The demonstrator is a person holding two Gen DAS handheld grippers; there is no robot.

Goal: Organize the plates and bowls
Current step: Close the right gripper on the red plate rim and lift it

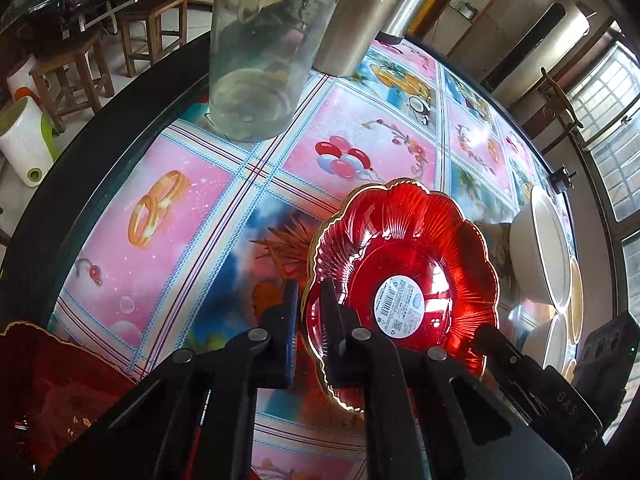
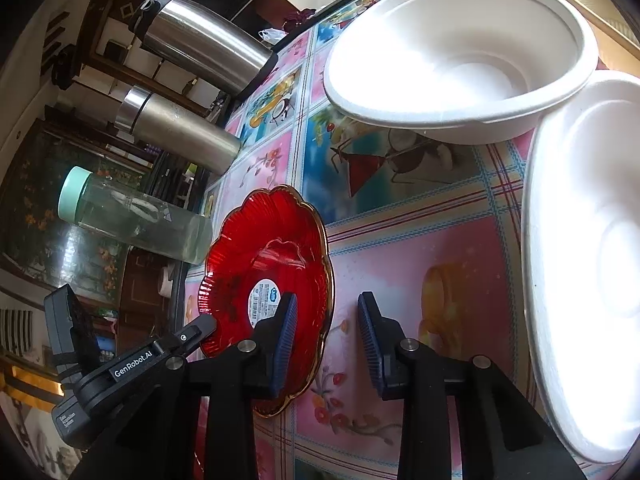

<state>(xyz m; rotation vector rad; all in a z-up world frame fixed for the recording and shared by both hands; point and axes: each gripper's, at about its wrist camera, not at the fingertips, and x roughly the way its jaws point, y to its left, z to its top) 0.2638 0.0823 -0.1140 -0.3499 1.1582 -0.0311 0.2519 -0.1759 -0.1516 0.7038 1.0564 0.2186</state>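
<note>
On the glossy patterned bench [image 2: 420,248], a clear plastic jar [image 2: 136,220] with a mint lid stands beside two brushed-steel flasks [image 2: 188,132]. The left hand-held gripper [image 1: 308,316] pinches the gilt scalloped rim of a ribbed, translucent red plate [image 1: 404,272], tilted up off the bench, with a round white label at its centre. Just beside it, the right hand-held gripper [image 2: 328,336] hangs wide open and empty. Farther right sit two smooth white bowls [image 2: 460,52], their rims touching.
</note>
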